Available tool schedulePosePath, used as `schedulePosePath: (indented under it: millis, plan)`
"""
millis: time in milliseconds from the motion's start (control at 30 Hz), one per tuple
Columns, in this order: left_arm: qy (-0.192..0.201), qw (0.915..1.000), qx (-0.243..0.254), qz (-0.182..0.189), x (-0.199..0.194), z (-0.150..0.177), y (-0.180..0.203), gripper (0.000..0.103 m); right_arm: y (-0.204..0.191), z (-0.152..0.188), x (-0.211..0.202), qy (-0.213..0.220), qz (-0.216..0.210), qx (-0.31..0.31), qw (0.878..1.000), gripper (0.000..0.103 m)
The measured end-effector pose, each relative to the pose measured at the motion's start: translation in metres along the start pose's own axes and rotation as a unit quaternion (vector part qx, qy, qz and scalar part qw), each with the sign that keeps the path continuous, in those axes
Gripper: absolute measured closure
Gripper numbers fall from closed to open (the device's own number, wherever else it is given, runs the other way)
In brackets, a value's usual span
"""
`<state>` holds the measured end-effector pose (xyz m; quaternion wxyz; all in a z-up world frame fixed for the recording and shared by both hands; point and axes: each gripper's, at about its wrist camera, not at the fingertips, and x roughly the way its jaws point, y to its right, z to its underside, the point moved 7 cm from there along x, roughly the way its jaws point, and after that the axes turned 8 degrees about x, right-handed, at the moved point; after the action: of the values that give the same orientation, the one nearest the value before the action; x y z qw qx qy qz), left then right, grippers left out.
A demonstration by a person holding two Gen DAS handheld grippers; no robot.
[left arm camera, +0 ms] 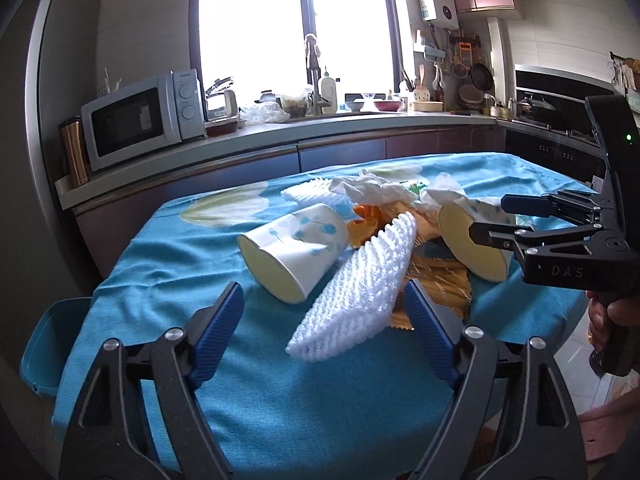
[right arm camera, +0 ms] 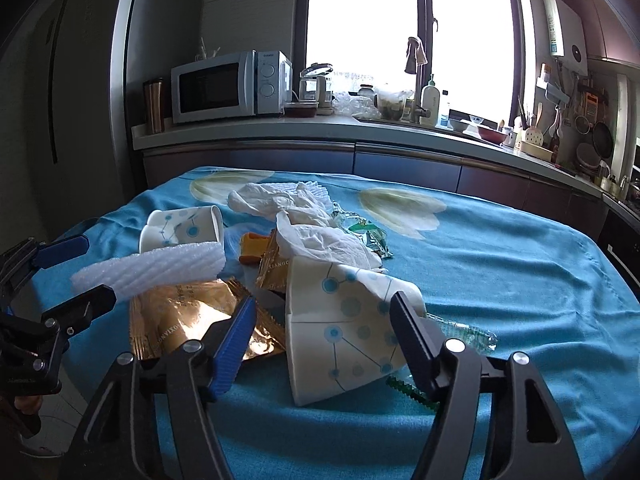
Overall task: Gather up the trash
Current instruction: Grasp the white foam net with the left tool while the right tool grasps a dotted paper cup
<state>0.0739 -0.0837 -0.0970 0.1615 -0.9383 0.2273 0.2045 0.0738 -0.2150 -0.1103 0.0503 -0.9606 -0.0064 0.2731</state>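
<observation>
A white microwave (right arm camera: 230, 87) sits at the left end of the kitchen counter (right arm camera: 248, 130), with a brown metal cup (right arm camera: 154, 106) beside it. A soap bottle (right arm camera: 431, 101) stands by the tap (right arm camera: 416, 80) under the bright window (right arm camera: 408, 20). Pans (left arm camera: 480, 76) hang on the right wall.

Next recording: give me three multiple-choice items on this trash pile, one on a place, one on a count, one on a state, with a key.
1. The white foam net lies where?
A. between the two paper cups
B. on the counter
C. inside the microwave

2. How many paper cups are on the tablecloth?
A. one
B. two
C. four

3. The right gripper is
A. shut on a tissue
B. open around a cup
C. shut on the foam net

Key: 1 A, left cup and right cup flank it; 2 B, both lie tipped over; 3 B, fingers spread beside the cup.
</observation>
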Motion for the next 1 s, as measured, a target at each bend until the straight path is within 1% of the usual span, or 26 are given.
schedulePosePath:
  millis: [33, 67, 100, 133, 167, 200, 233, 267, 300, 333, 367, 467, 500, 567, 667, 867, 1000]
  plan:
    - [-0.006, 0.9999, -0.003, 0.008, 0.004, 0.002, 0.001, 0.034, 0.001, 0.001, 0.001, -0.002, 0.004, 0.000, 1.000, 0.048]
    - [-0.010, 0.9998, -0.006, 0.014, 0.007, 0.004, 0.003, 0.042, 0.003, 0.001, 0.001, -0.002, 0.008, -0.001, 1.000, 0.050]
    - [-0.014, 0.9997, -0.008, 0.017, 0.010, 0.005, 0.003, 0.048, 0.004, 0.001, 0.001, -0.002, 0.010, -0.002, 1.000, 0.056]
    - [-0.018, 0.9996, -0.010, 0.018, 0.013, 0.006, 0.003, 0.051, 0.005, 0.001, 0.001, -0.002, 0.010, -0.002, 1.000, 0.062]
    - [-0.022, 0.9994, -0.013, 0.021, 0.016, 0.007, 0.003, 0.059, 0.007, 0.001, 0.001, -0.002, 0.010, -0.001, 1.000, 0.065]
    - [-0.026, 0.9991, -0.018, 0.028, 0.017, 0.009, 0.002, 0.067, 0.008, 0.001, 0.001, -0.002, 0.010, 0.000, 1.000, 0.071]
    - [-0.028, 0.9988, -0.023, 0.033, 0.017, 0.010, 0.002, 0.071, 0.010, 0.001, 0.000, -0.002, 0.011, 0.000, 1.000, 0.076]
    - [-0.030, 0.9987, -0.025, 0.033, 0.019, 0.011, 0.001, 0.078, 0.012, 0.000, 0.000, 0.000, 0.012, 0.002, 1.000, 0.078]
    - [-0.032, 0.9985, -0.028, 0.035, 0.018, 0.011, -0.001, 0.083, 0.013, -0.002, 0.000, 0.001, 0.011, 0.003, 1.000, 0.085]
    - [-0.031, 0.9984, -0.031, 0.036, 0.019, 0.011, -0.003, 0.085, 0.014, -0.002, -0.001, 0.002, 0.011, 0.003, 1.000, 0.090]
    - [-0.031, 0.9983, -0.034, 0.037, 0.018, 0.011, -0.004, 0.088, 0.016, -0.002, -0.001, 0.003, 0.013, 0.003, 1.000, 0.092]
    - [-0.026, 0.9981, -0.044, 0.036, 0.012, 0.010, -0.011, 0.090, 0.020, -0.007, -0.006, 0.010, 0.015, 0.002, 1.000, 0.097]
    - [-0.024, 0.9981, -0.045, 0.035, 0.010, 0.009, -0.013, 0.090, 0.021, -0.009, -0.008, 0.013, 0.016, 0.002, 1.000, 0.100]
    - [-0.018, 0.9979, -0.050, 0.035, 0.005, 0.007, -0.018, 0.090, 0.022, -0.013, -0.013, 0.019, 0.014, 0.001, 1.000, 0.101]
    - [-0.006, 0.9980, -0.054, 0.034, -0.005, 0.003, -0.023, 0.090, 0.021, -0.022, -0.024, 0.031, -0.007, 0.007, 0.999, 0.101]
    - [0.021, 0.9973, -0.066, 0.025, -0.030, -0.006, -0.037, 0.090, 0.012, -0.045, -0.050, 0.057, -0.066, 0.030, 0.996, 0.101]
    - [0.034, 0.9962, -0.080, 0.009, -0.045, -0.008, -0.058, 0.090, -0.009, -0.063, -0.058, 0.062, -0.137, 0.049, 0.987, 0.101]
